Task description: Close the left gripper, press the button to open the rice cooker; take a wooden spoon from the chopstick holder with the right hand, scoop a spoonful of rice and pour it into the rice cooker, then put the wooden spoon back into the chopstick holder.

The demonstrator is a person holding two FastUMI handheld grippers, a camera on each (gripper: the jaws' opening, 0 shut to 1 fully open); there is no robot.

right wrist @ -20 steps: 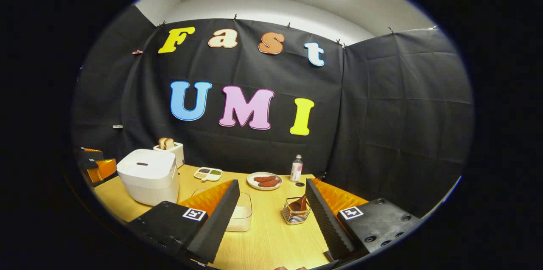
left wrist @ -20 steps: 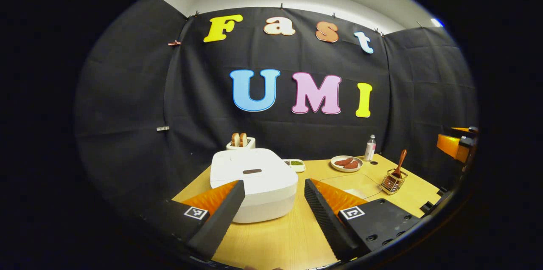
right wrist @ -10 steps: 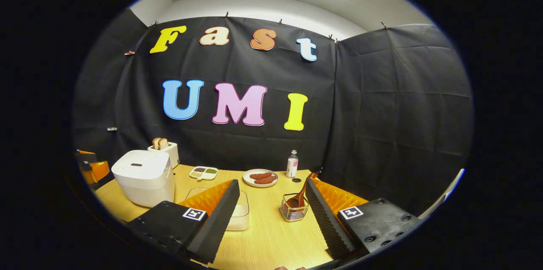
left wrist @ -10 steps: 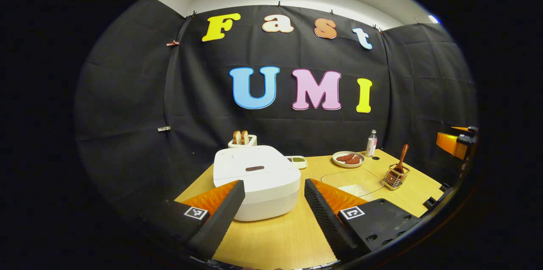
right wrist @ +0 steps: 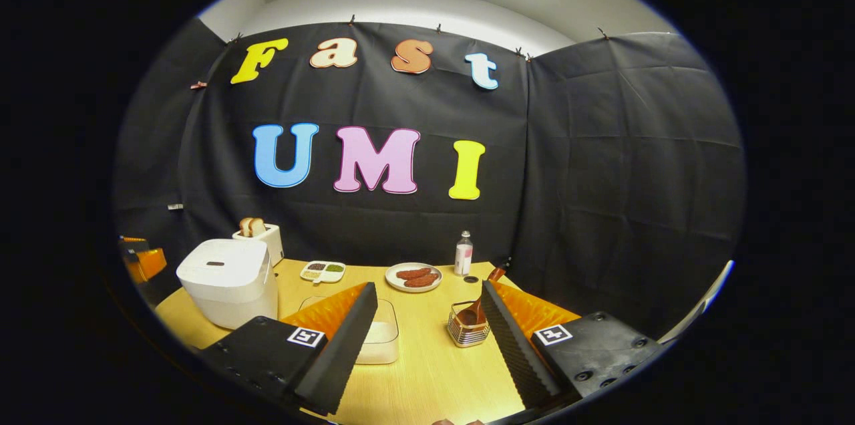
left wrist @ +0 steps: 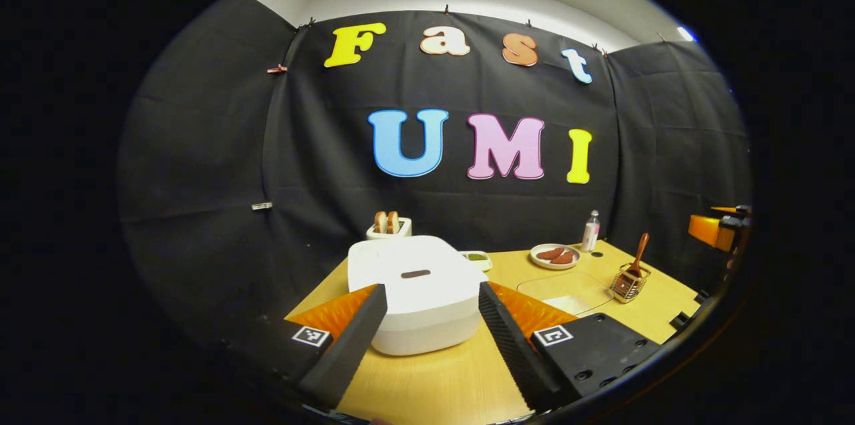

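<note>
The white rice cooker point(left wrist: 417, 291) stands shut on the wooden table, straight ahead of my left gripper point(left wrist: 427, 298), whose fingers are open on either side of it and short of it. A dark button point(left wrist: 415, 273) sits on its lid. In the right gripper view the rice cooker point(right wrist: 229, 280) is at the far left. My right gripper point(right wrist: 427, 298) is open with nothing held. A wooden spoon point(right wrist: 479, 303) leans in the wire chopstick holder point(right wrist: 467, 331), just left of the right finger. A clear box of rice point(right wrist: 381, 335) lies partly behind the left finger.
A toaster with bread point(left wrist: 388, 227) stands behind the cooker. A small divided dish point(right wrist: 322, 271), a plate of sausages point(right wrist: 414, 276) and a small bottle point(right wrist: 463, 254) line the back of the table point(right wrist: 427, 371). The other gripper's orange body point(left wrist: 718, 231) shows at the far right.
My left gripper has shifted so the rice cooker sits more centred between its fingers. The right gripper drifted slightly; the holder and spoon stay just left of its right finger. Both remain open.
</note>
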